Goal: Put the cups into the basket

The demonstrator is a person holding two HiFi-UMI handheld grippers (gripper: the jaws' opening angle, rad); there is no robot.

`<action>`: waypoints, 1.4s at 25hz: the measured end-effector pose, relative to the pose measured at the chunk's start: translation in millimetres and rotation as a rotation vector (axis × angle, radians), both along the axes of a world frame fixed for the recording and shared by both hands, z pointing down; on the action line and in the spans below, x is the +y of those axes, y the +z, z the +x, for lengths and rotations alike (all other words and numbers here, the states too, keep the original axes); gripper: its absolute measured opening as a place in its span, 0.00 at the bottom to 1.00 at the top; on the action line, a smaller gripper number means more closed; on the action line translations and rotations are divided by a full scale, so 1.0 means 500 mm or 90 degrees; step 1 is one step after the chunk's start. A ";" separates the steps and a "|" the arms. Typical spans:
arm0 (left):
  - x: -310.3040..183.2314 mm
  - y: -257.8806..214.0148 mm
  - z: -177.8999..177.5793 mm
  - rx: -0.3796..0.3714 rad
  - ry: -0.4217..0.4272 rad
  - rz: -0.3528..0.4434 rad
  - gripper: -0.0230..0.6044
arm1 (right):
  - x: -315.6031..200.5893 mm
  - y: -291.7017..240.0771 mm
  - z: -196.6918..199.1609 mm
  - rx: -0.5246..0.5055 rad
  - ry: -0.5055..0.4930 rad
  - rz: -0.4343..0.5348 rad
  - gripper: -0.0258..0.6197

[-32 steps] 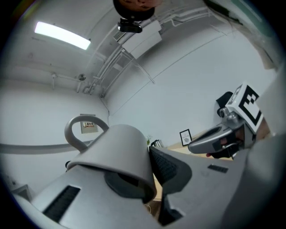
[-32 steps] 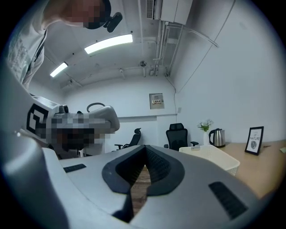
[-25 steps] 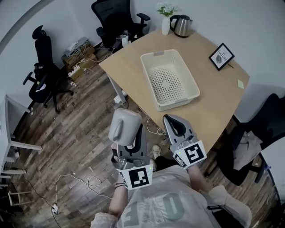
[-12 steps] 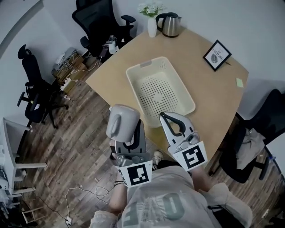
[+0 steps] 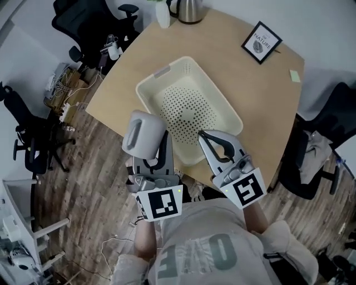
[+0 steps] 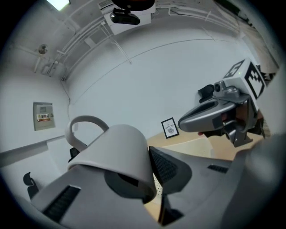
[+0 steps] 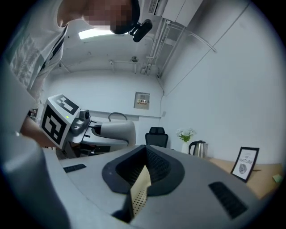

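Note:
A pale grey mug (image 5: 143,133) with a loop handle is clamped in my left gripper (image 5: 162,146), held over the floor just short of the table's near edge. In the left gripper view the mug (image 6: 111,154) lies tilted, mouth toward the camera, pinched between the jaws. The cream perforated basket (image 5: 225,106) sits empty on the wooden table (image 5: 267,94). My right gripper (image 5: 203,136) is shut with nothing in it, its tips over the basket's near rim. Through its jaws I glimpse the basket (image 7: 140,190). No other cup is in view.
A kettle (image 5: 189,8), a white vase (image 5: 162,15), a framed picture (image 5: 261,42) and a green sticky note (image 5: 295,76) stand at the table's far side. Black office chairs (image 5: 83,22) stand to the left, another chair (image 5: 328,133) to the right. Cables lie on the floor.
Both grippers have moved forward to the table. The right gripper's tips now reach the basket's near rim, and the mug stays clamped in the left gripper.

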State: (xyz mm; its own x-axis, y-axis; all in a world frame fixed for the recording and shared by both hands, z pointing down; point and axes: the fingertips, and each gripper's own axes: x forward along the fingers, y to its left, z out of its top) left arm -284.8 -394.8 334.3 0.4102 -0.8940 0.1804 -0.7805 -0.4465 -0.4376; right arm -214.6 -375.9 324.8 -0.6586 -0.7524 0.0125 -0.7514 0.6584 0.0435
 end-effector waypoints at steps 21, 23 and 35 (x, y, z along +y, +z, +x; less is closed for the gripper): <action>-0.191 0.220 0.125 -0.501 0.472 -0.134 0.11 | -0.078 0.056 0.118 -0.137 0.265 -0.103 0.04; -0.200 0.246 0.129 -0.549 0.501 -0.154 0.11 | -0.067 0.066 0.134 -0.126 0.285 -0.104 0.04; -0.184 0.422 0.148 -0.784 0.659 -0.219 0.11 | 0.002 0.087 0.211 -0.255 0.354 -0.139 0.04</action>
